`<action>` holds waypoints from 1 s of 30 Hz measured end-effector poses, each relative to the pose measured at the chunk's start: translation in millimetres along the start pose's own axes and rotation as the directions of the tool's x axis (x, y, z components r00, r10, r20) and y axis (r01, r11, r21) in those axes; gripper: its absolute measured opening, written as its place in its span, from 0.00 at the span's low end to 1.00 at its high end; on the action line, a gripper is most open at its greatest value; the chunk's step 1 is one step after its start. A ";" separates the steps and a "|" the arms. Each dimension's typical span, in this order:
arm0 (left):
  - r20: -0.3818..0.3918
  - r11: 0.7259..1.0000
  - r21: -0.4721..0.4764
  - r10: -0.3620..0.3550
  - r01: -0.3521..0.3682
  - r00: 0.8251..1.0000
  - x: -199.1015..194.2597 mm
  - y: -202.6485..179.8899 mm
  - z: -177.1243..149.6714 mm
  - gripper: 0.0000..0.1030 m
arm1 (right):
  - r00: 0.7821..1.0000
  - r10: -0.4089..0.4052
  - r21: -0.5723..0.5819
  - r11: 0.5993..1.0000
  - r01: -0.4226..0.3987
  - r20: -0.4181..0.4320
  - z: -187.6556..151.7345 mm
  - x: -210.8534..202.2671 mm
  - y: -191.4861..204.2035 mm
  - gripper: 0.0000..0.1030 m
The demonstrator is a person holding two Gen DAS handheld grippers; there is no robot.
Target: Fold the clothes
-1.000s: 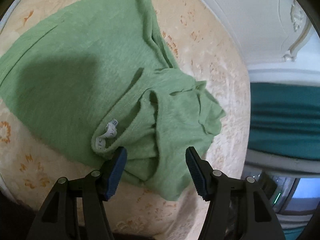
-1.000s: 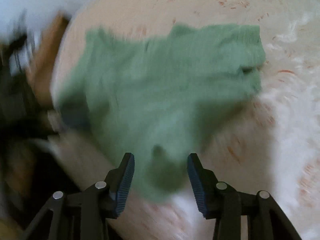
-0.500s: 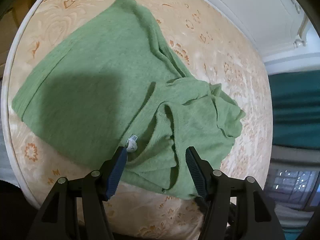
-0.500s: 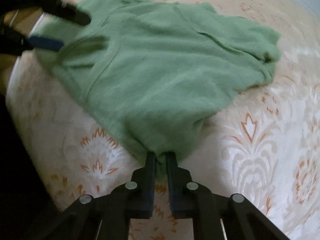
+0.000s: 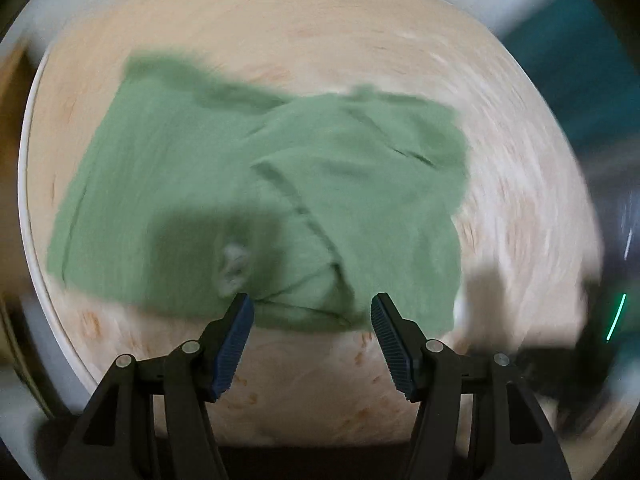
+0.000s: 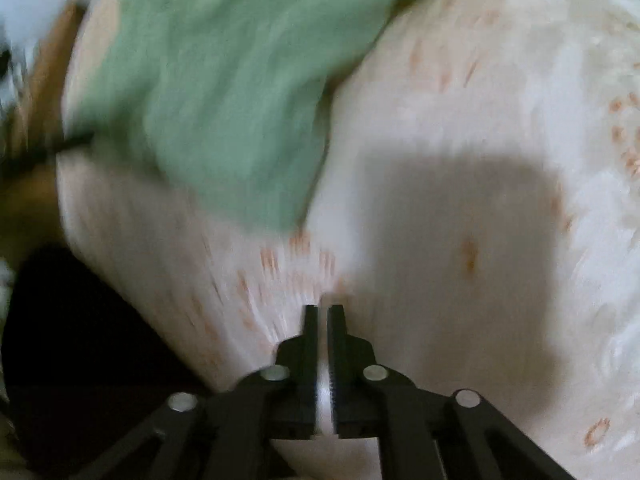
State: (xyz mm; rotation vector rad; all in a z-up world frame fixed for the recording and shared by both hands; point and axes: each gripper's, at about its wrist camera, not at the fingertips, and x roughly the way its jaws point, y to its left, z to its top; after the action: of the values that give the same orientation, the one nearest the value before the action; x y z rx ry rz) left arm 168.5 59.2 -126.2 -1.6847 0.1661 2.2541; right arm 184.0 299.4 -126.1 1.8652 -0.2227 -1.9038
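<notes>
**Garment position and gripper status during fold preparation**

The green knit top (image 5: 248, 200) lies spread on the round table (image 5: 360, 40), which is covered by a cream cloth with a pale orange floral print. The garment occupies the table centre; its near hem reaches almost to the table's near edge. Seams and overlapping layers cross the fabric, which looks soft and limp, so it will likely sag if lifted from only one point.

The left gripper (image 5: 312, 320) hangs over the near hem with its jaws spread wide and nothing between them, apparently placed to take that edge. A small whitish label (image 5: 234, 268) sits on the garment just beyond the left finger.

The right gripper (image 6: 323, 320) is clenched with no cloth visible between its jaws, over bare tablecloth beside the garment's corner. Motion blur is heavy; a thin trapped thread cannot be excluded.
</notes>
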 end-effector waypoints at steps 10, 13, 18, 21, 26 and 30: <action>0.223 0.521 0.753 0.374 -0.403 0.900 56.0 -164.6 -65.5 0.61 | 0.957 0.264 0.323 0.901 -0.289 0.120 110.9 -1.2 -60.4 0.61; 0.253 0.479 0.757 0.411 -0.444 0.876 67.9 -181.2 -65.0 0.61 | 0.949 0.296 0.376 0.871 -0.315 0.109 125.8 20.4 -69.6 0.61; 0.226 0.496 0.713 0.507 -0.496 0.832 88.1 -180.8 -50.4 0.61 | 0.927 0.345 0.393 0.839 -0.376 0.151 138.3 26.5 -71.1 0.61; 0.229 0.494 0.717 0.499 -0.492 0.836 86.7 -185.7 -50.8 0.61 | 0.923 0.352 0.411 0.827 -0.383 0.153 148.9 31.5 -73.3 0.60; 0.292 0.408 0.741 0.518 -0.532 0.804 94.5 -200.6 -60.9 0.61 | 0.910 0.373 0.449 0.793 -0.413 0.178 155.4 31.1 -86.2 0.60; 0.326 0.418 0.659 0.589 -0.625 0.739 97.9 -195.4 -43.5 0.61 | 0.914 0.368 0.433 0.805 -0.405 0.170 155.7 29.3 -85.1 0.60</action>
State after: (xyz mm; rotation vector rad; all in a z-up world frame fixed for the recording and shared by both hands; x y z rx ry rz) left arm 246.4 249.0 -213.1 -1.1720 1.7099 2.1187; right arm 14.7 330.3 -178.5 1.8350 -1.0862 -1.7284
